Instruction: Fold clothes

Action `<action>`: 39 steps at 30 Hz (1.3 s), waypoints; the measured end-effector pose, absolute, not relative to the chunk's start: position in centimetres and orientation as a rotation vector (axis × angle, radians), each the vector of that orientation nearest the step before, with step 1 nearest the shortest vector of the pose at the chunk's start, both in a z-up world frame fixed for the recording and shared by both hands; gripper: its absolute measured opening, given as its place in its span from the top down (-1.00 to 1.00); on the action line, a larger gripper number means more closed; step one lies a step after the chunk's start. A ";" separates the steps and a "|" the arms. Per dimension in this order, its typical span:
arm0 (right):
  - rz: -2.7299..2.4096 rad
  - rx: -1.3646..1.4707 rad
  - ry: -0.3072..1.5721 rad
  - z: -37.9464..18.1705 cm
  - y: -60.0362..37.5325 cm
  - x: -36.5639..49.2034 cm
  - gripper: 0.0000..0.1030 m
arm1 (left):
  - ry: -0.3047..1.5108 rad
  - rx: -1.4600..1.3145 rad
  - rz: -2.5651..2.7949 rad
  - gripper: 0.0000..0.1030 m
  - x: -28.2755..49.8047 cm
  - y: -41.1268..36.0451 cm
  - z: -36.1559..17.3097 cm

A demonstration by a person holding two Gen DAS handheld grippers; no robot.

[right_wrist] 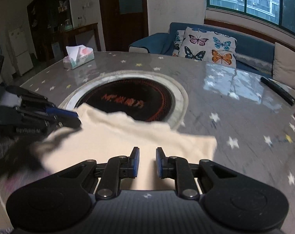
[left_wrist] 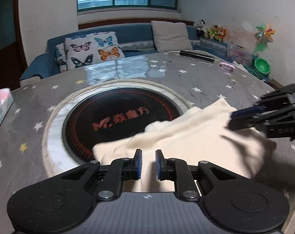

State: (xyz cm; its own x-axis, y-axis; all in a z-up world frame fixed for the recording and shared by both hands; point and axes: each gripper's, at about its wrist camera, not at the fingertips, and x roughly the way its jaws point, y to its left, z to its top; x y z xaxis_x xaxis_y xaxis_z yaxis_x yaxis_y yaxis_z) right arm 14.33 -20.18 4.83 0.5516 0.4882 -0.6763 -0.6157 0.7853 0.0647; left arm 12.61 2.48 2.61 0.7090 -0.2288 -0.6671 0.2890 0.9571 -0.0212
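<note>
A cream garment (left_wrist: 186, 136) lies crumpled on the grey star-patterned table (left_wrist: 166, 74), partly over the round black cooktop (left_wrist: 116, 120). My left gripper (left_wrist: 148, 162) is open, its jaws a small gap apart just above the garment's near edge, holding nothing. My right gripper (left_wrist: 233, 120) comes in from the right over the garment's far side, blurred. In the right wrist view the garment (right_wrist: 128, 134) lies ahead, the right gripper (right_wrist: 147, 160) is open above its near edge, and the left gripper (right_wrist: 77, 120) is at the left by the garment's edge.
A tissue box (right_wrist: 78, 56) stands at the table's far left. A black remote (left_wrist: 197, 56) and a pink packet (left_wrist: 227, 66) lie at the far right. A sofa with a butterfly cushion (left_wrist: 92, 48) is behind the table.
</note>
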 end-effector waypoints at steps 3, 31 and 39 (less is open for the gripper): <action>0.657 -0.197 0.736 4.5 -18.7 16.0 0.68 | 0.741 0.092 -0.309 0.68 14.6 1.5 2.5; 0.828 -0.285 0.708 5.1 -13.2 12.4 0.61 | 0.713 -0.049 -0.102 -0.16 13.6 8.9 3.9; 1.033 -0.459 0.670 4.6 -8.7 6.3 0.21 | 0.727 -0.196 -0.018 -0.47 10.3 12.5 3.5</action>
State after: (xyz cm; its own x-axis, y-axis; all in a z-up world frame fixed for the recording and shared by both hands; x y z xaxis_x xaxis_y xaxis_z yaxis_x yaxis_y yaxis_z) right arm 6.27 -8.69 4.55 0.3450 0.6276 -0.6979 -0.8932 0.4480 -0.0386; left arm 10.35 12.49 3.47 0.7480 -0.0842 -0.6584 -0.0517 0.9815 -0.1842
